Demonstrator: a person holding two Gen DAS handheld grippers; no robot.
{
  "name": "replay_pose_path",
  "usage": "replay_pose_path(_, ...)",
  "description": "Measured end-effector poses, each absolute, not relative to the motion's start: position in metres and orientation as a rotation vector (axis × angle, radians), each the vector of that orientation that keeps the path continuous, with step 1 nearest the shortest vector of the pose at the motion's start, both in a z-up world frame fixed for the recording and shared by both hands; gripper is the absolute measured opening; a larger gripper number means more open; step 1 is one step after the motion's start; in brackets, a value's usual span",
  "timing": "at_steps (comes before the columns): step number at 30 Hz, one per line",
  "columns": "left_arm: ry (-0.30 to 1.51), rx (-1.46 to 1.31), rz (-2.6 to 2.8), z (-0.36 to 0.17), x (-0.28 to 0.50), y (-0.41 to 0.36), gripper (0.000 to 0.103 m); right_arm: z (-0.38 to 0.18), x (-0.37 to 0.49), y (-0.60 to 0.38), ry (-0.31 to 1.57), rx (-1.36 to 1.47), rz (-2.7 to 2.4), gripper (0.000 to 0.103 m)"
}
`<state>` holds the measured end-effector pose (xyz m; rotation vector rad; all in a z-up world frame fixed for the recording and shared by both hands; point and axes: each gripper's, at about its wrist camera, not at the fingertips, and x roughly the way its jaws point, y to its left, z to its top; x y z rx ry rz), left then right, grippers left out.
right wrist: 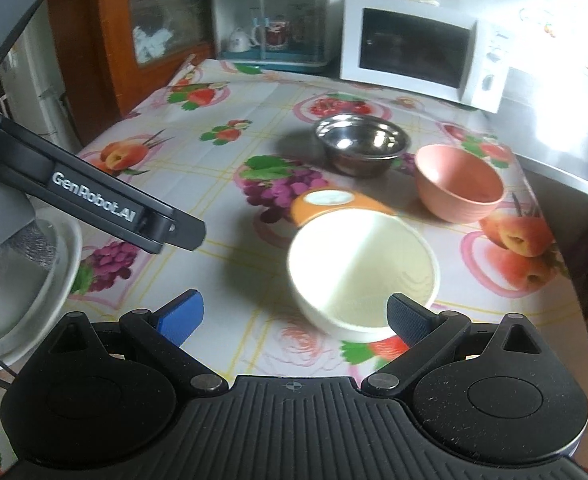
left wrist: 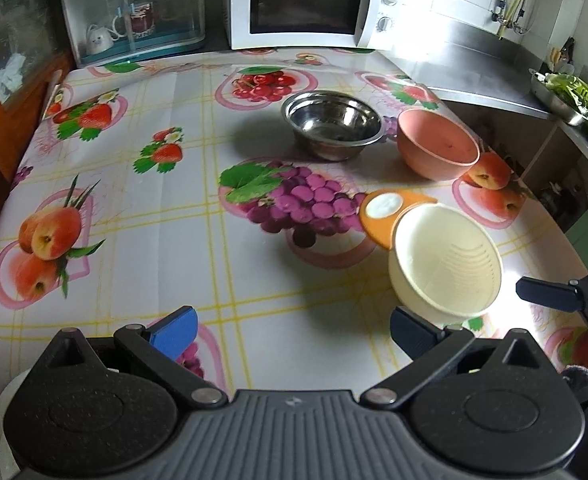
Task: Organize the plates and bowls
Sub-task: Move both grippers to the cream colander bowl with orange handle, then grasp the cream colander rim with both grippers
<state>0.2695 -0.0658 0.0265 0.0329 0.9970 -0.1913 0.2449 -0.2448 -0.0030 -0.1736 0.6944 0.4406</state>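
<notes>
Broadly, the counter [left wrist: 174, 128] carried a steel bowl [left wrist: 333, 124] at twelve o'clock, a pink bowl [left wrist: 437, 144] at one o'clock, and a tilted cream bowl [left wrist: 445, 260], perhaps blurred, overlapping an orange plate [left wrist: 377, 216]. Both the left tool [left wrist: 294, 336] and right tool [right wrist: 294, 320] were spread wide, gripping nothing.

Cream bowl [right wrist: 363, 276], fruit-print tablecloth [left wrist: 142, 208]

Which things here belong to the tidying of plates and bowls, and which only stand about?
For the job: steel bowl, pink bowl, cream bowl, orange plate.

Standing about: microwave, plastic cabinet, fruit-print tablecloth.
</notes>
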Motion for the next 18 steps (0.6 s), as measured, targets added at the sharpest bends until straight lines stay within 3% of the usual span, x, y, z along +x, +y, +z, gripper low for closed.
replay_pose_path(9,1.001,0.033,-0.257,0.021,0.293,-0.092,0.103,-0.009,0.272,-0.27,0.721,-0.146,0.382,0.099)
replay_pose_path(18,1.037,0.009,-0.308,0.005,0.319,-0.106,0.09,-0.022,0.295,-0.274,0.762,-0.15,0.41,0.099)
